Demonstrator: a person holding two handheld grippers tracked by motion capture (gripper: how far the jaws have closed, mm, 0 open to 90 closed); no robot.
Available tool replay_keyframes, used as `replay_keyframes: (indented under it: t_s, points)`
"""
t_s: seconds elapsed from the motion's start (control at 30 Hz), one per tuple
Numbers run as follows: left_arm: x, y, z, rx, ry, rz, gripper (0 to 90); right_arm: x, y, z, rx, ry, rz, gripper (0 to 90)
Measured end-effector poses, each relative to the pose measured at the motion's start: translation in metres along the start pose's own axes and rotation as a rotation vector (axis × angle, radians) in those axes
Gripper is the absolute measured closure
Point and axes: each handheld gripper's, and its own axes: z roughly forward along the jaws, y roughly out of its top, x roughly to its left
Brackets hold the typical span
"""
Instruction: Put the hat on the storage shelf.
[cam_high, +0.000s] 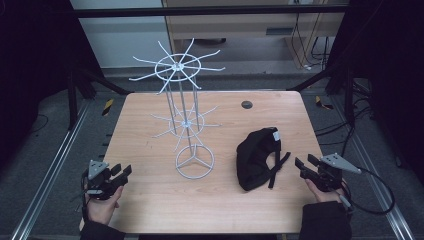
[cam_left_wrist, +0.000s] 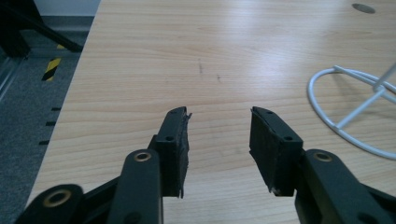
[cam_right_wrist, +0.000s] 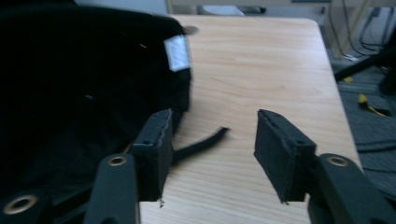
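Right gripper (cam_high: 306, 164) jaws apart, empty; black cap (cam_high: 257, 156) just left of it, probably lengthwise toward camera, far from left gripper (cam_high: 120, 171), also unclenched.

The cap (cam_high: 260, 157) lies on the table (cam_high: 150, 200) just left of the right gripper (cam_high: 306, 165); the wire rack (cam_high: 185, 115) stands right of the left gripper (cam_high: 121, 172), between the 2 grippers.

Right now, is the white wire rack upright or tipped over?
Upright. The white wire rack stands on its ring base flat on the table, with its pole rising straight to the top ring of hooks.
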Motion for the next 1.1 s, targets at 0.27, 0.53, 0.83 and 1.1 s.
replay_keyframes:
  t_s: [0.27, 0.53, 0.83, 1.1]
  points:
    - [-0.032, 0.002, -0.003, -0.004, -0.066, 0.048, 58.9, 0.018, 0.004, 0.0, 0.05, 0.065, -0.08, 59.4]
    - [-0.062, 0.006, 0.0, 0.014, -0.096, 0.102, 60.4, 0.026, 0.01, 0.01, 0.068, 0.088, -0.108, 60.8]
    - [-0.105, 0.01, 0.004, 0.003, -0.136, 0.186, 58.4, 0.025, 0.02, 0.027, 0.072, 0.091, -0.107, 58.9]
    - [-0.159, 0.018, 0.02, 0.0, -0.198, 0.256, 55.0, 0.017, 0.027, 0.045, 0.079, 0.083, -0.087, 57.7]
